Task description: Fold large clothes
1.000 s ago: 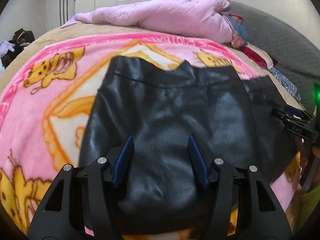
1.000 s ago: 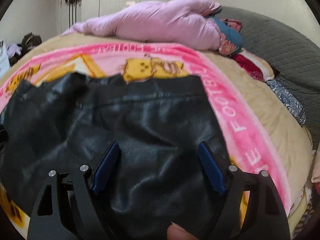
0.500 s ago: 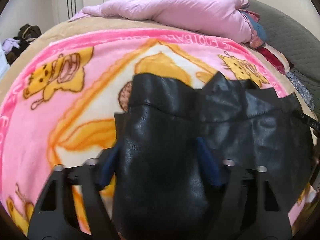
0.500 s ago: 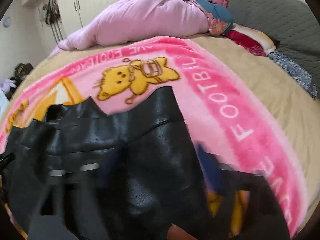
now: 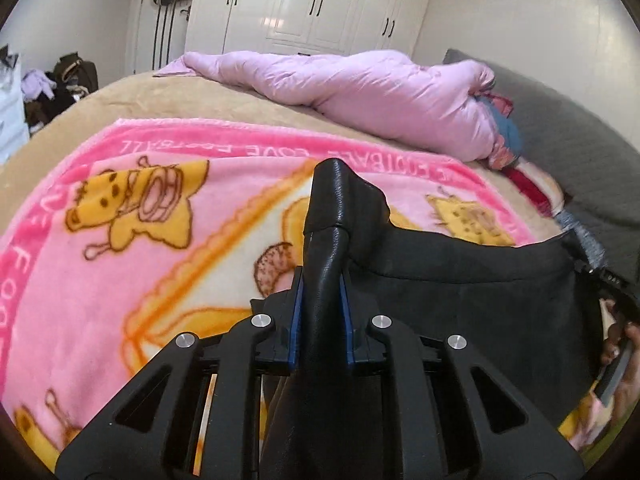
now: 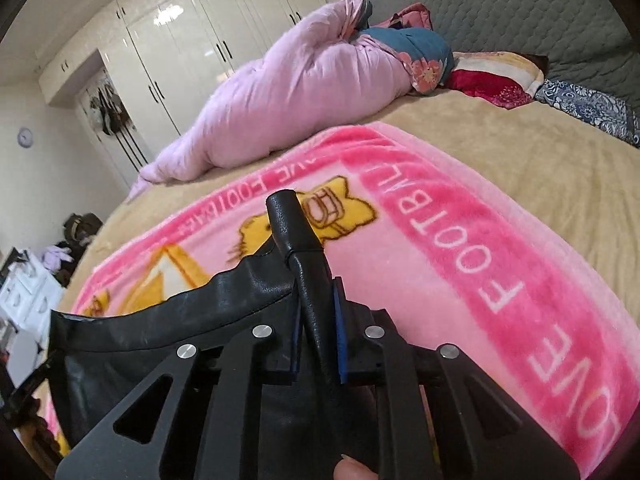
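Black faux-leather garment (image 5: 460,276) is pinched at its upper edge by both left claw (image 5: 320,304) and right claw (image 6: 318,332), raised above the pink cartoon blanket (image 5: 120,248). Folding stroke judged underway; next, carry the edge across and lay it flat.

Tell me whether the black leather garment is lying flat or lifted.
Lifted: both grippers, left gripper and right gripper, pinch the black leather garment, sagging between them.

- Home bedroom.
- Bed (image 5: 256,120) with tan cover, pink cartoon fleece blanket (image 5: 120,264) spread on it.
- Bunched lilac duvet (image 5: 360,92) near grey quilted headboard (image 6: 540,8).
- Glossy white built-in wardrobes (image 5: 312,4) along far wall.
- Clothes pile (image 5: 60,84) in corner.
- Wall clock (image 6: 25,136).
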Tool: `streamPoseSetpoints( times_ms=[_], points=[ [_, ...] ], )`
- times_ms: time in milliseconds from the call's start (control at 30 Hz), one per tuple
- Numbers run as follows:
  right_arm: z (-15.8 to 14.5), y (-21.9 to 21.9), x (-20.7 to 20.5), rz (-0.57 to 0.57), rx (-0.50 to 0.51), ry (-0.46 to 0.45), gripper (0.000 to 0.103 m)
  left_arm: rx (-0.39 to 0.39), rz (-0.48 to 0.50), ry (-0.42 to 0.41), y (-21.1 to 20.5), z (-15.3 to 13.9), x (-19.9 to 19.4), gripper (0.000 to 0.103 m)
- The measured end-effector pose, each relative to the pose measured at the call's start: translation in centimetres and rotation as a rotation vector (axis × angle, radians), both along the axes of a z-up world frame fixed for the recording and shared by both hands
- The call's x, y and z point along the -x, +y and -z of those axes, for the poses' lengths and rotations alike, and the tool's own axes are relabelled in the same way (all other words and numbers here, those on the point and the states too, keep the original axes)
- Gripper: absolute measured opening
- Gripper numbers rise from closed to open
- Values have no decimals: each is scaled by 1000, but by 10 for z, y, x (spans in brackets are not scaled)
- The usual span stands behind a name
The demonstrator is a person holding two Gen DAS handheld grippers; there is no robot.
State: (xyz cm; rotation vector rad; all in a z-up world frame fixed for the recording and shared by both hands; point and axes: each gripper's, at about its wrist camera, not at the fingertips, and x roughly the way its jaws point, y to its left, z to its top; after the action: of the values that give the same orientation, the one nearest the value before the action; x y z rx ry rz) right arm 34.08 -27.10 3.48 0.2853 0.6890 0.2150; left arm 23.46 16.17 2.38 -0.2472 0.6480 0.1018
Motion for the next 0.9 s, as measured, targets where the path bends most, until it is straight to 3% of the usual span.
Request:
streamPoseSetpoints(
  times_ms=[133, 233, 367, 633, 733, 767, 800, 833, 900],
  points=[
    [23, 6, -20, 10, 68, 50, 12, -44, -23, 80, -3, 27, -19, 9],
    [46, -1, -31, 16, 35, 124, 14, -55, -27, 115, -3, 45, -21, 10],
    [59, -3, -33, 22, 30, 141, 17, -23, -40, 143, 5, 65, -24, 16],
    [64, 5, -28, 41, 97, 156, 22, -82, -41, 151, -5, 66, -21, 21],
    [55, 1, -13, 38, 87, 116, 32, -80, -42, 158, -7, 59, -16, 27],
    [53, 0, -9, 38, 91, 108, 45, -75, -42, 161, -8, 57, -15, 30],
    [49, 0, -1, 49, 118, 96, 67, -72, -43, 163, -8, 56, -13, 38],
    [46, 1, 6, 60, 150, 85, 73, -64, -43, 161, -10, 53, -9, 45],
    [37, 1, 24, 64, 203, 38, 73, -59, -35, 145, -13, 48, -3, 49]
  ],
)
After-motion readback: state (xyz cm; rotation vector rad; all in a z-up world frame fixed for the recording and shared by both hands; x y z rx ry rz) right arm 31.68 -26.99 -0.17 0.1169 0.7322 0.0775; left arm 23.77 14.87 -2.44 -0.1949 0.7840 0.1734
